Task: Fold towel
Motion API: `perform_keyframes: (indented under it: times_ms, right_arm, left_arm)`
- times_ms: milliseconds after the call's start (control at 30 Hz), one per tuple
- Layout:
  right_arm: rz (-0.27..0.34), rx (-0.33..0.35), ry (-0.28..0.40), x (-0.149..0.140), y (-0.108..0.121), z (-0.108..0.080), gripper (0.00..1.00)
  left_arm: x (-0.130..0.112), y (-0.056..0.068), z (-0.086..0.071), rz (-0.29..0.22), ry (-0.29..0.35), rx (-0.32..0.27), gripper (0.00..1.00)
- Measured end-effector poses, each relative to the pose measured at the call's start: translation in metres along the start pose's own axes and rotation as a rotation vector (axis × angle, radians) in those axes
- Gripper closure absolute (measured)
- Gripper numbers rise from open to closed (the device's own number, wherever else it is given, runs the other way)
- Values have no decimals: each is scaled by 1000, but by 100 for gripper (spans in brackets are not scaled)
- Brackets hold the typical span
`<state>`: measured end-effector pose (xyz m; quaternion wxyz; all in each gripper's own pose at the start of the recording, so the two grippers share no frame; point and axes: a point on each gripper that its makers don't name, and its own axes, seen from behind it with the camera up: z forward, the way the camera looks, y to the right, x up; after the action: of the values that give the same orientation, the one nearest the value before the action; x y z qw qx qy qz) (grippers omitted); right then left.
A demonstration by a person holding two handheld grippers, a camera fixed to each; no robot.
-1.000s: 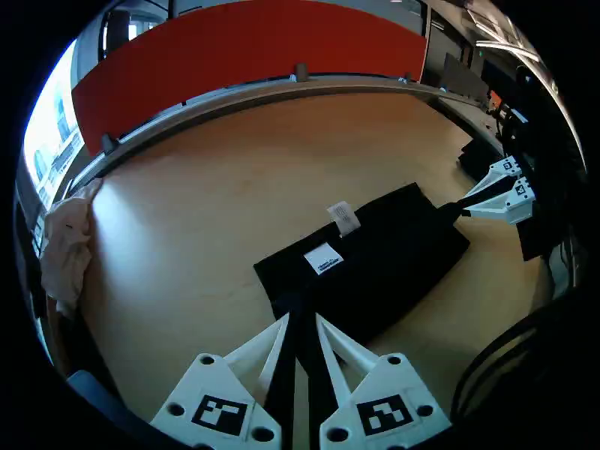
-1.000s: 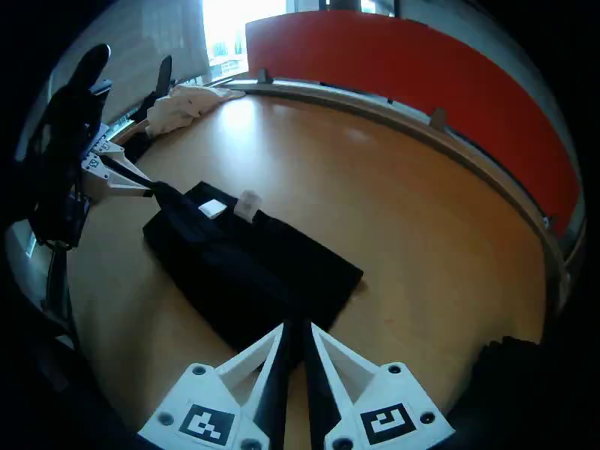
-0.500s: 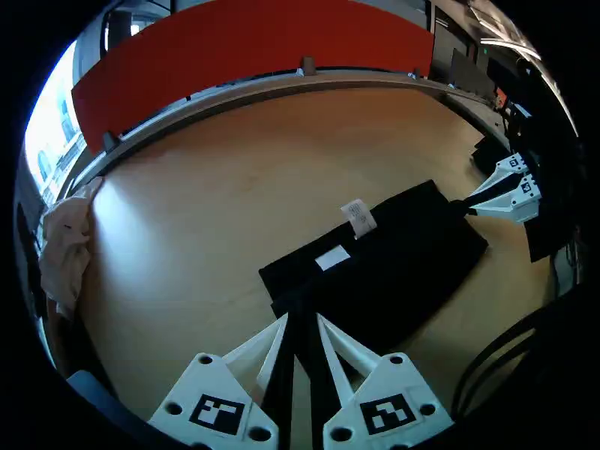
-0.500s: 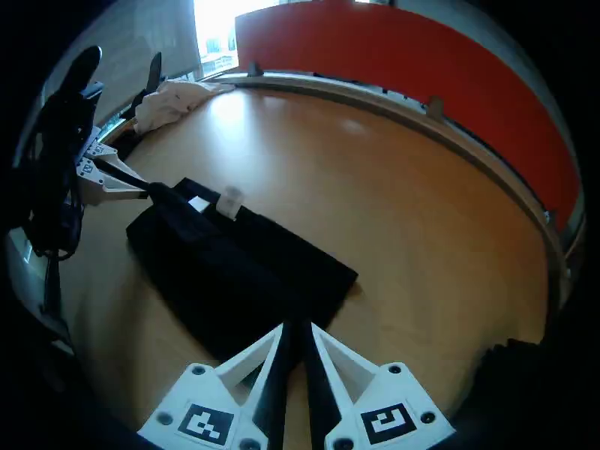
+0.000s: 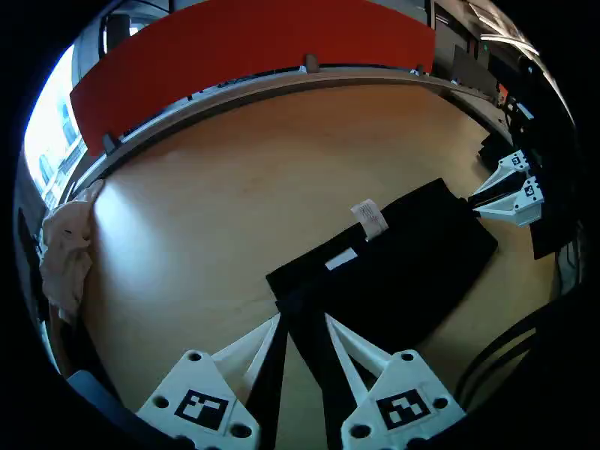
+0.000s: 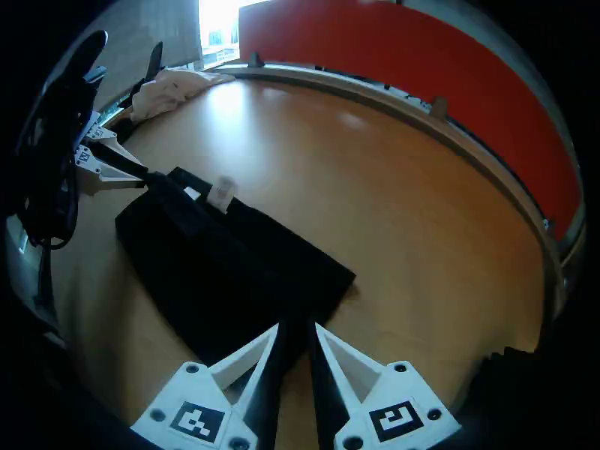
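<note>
The black towel (image 5: 390, 262) lies folded flat on the wooden table (image 5: 225, 195), with a white label (image 5: 370, 217) sticking up at its far edge. My left gripper (image 5: 301, 319) has its jaws parted a little, and the towel's near corner lies loose between the tips. In the right gripper view the same towel (image 6: 225, 262) stretches away to the left. My right gripper (image 6: 297, 326) is shut on its near corner. Each gripper also shows in the other's view, the right gripper (image 5: 480, 204) and the left gripper (image 6: 146, 178) at opposite ends of the towel.
A red partition (image 5: 240, 45) runs along the table's far edge. A pale crumpled cloth (image 5: 64, 247) sits at the left end of the table, also seen as the pale cloth (image 6: 176, 82) near the window. Dark equipment (image 5: 540, 135) stands at the right.
The towel has been lowered and spread flat on the table. My left gripper's fingers have moved apart; the right gripper's have widened only slightly.
</note>
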<state>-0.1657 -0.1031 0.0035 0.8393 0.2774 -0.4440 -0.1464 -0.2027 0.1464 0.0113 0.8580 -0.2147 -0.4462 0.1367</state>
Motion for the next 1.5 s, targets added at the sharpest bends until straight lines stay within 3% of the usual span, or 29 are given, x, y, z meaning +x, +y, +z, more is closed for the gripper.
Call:
perform_keyframes:
  times_ms: [100,300,500,567,767,1100,1500]
  right_arm:
    - [-3,-8,-4,0,3,1,71]
    - [-10,-50,-5,0,15,4,36]
    - [-3,-64,0,3,21,5,28]
    - [0,-68,5,5,23,5,20]
    - [1,-85,17,12,31,6,13]
    - [6,-116,42,24,43,7,5]
    - [-3,-144,77,39,55,1,6]
  left_arm:
    - [0,-3,2,2,-3,10,67]
    - [0,-10,5,9,-7,36,50]
    - [1,-16,7,24,-16,52,25]
    - [2,-18,7,27,-17,54,17]
    - [8,-24,9,25,-5,74,9]
    - [18,-34,9,22,10,103,8]
    - [26,-43,1,6,27,121,8]
